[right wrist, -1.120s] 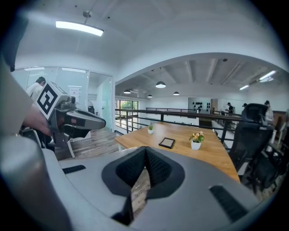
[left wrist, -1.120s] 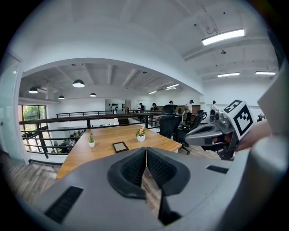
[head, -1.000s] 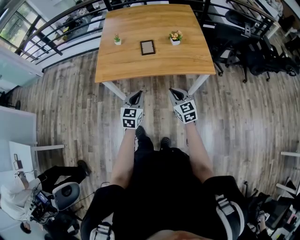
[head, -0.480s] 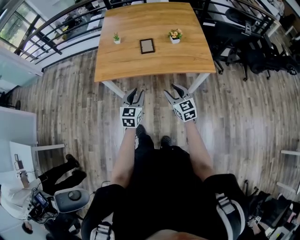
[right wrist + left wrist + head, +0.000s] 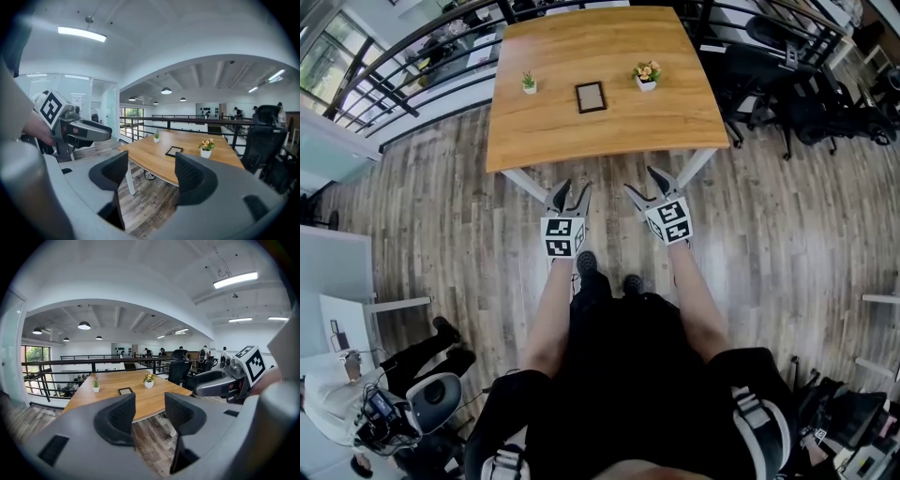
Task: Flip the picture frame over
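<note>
I count one table [image 5: 609, 122] carrying three things: a green plant [image 5: 529, 83] towards its left, one picture frame [image 5: 591, 97] lying flat at its middle, and a flowering plant [image 5: 646, 76] towards its right. My left gripper [image 5: 572, 187] and right gripper [image 5: 643, 183] hover short of the table's near edge. Their jaws have just been opening and stand apart and empty, with the frame well beyond them.
</note>
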Tool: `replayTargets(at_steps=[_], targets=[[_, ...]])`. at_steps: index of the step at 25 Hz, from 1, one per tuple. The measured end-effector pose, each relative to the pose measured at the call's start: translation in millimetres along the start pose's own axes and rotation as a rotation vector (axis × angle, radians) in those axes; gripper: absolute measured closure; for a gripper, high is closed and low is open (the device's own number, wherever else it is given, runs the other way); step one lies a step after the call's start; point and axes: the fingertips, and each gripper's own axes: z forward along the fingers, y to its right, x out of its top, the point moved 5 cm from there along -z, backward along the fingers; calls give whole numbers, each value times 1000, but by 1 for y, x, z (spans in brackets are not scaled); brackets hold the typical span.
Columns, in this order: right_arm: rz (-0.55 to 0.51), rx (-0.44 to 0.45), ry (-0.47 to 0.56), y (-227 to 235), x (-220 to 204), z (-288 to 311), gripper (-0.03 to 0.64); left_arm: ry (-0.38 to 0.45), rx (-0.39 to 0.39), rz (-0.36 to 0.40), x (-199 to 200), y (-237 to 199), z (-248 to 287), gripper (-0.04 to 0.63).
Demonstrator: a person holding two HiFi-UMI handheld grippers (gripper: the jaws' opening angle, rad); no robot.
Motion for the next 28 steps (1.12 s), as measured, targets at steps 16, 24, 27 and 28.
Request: replayTargets(at_steps=[16,24,27,28], targets=[[41,-68,-35,9,17,61,291,-17,-46,-16,10,-66,43,367],[44,-112,-37,1,37,106,298,7,-79,-10,29,-119,70,367],[60,-139,-44,-2,35,115,299,24,-84,-12,32,-135,73,367],[69,-150,-45,-3,34,118,299,31,-89,-11,33,-139,74,367]])
